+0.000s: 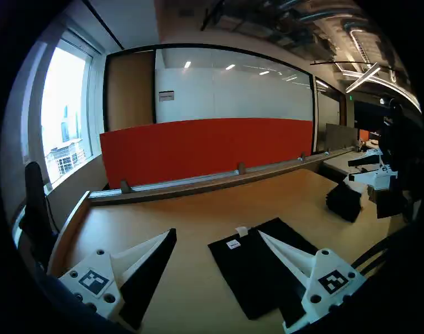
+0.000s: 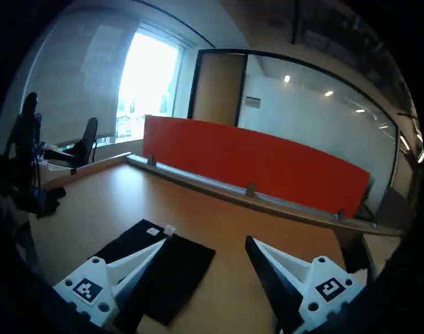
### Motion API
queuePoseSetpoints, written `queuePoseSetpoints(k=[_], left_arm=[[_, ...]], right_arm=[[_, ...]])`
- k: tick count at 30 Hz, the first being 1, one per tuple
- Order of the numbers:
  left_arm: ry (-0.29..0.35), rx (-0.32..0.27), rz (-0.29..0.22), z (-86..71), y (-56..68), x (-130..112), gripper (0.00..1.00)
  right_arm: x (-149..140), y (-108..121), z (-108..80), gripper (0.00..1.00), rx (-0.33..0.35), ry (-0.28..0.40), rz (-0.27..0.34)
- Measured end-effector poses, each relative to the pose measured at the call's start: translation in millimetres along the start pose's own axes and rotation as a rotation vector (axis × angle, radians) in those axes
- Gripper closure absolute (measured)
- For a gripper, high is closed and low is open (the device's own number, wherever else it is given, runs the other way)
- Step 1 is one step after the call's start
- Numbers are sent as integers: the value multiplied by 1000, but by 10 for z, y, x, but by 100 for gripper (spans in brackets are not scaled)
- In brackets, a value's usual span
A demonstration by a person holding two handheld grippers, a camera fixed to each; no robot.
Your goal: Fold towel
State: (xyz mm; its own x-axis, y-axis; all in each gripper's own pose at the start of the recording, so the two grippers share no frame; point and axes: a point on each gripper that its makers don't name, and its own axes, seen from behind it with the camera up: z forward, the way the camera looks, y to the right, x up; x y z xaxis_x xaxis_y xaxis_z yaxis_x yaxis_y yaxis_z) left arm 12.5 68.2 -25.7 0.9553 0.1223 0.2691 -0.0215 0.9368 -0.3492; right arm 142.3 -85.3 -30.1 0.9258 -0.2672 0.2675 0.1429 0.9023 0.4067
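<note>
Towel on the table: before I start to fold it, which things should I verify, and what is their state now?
1. Towel lies flat on the table: ok.
2. Left gripper open and empty: ok.
3. Right gripper open and empty: ok.
4. A towel edge between the fingers: not ok, neither gripper holds it yet.
5. Bare table around the towel; the black bundle lies apart: ok.
6. Towel already folded once: cannot tell.
</note>
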Motion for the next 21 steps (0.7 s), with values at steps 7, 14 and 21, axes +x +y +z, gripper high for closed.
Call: queuePoseSetpoints(k=[7,14,21], left_arm=[[-47,-63,28,109,169,-247,2],[-107,-110,69,213,320,-581,2],[-179,-158,80,291,512,-988,2]], right_arm=[[-258,-90,75,0,51,-55,-8],[-602,-178,166,0,84,-115,-17],[-969,-294,251,0,114,-177,-38]])
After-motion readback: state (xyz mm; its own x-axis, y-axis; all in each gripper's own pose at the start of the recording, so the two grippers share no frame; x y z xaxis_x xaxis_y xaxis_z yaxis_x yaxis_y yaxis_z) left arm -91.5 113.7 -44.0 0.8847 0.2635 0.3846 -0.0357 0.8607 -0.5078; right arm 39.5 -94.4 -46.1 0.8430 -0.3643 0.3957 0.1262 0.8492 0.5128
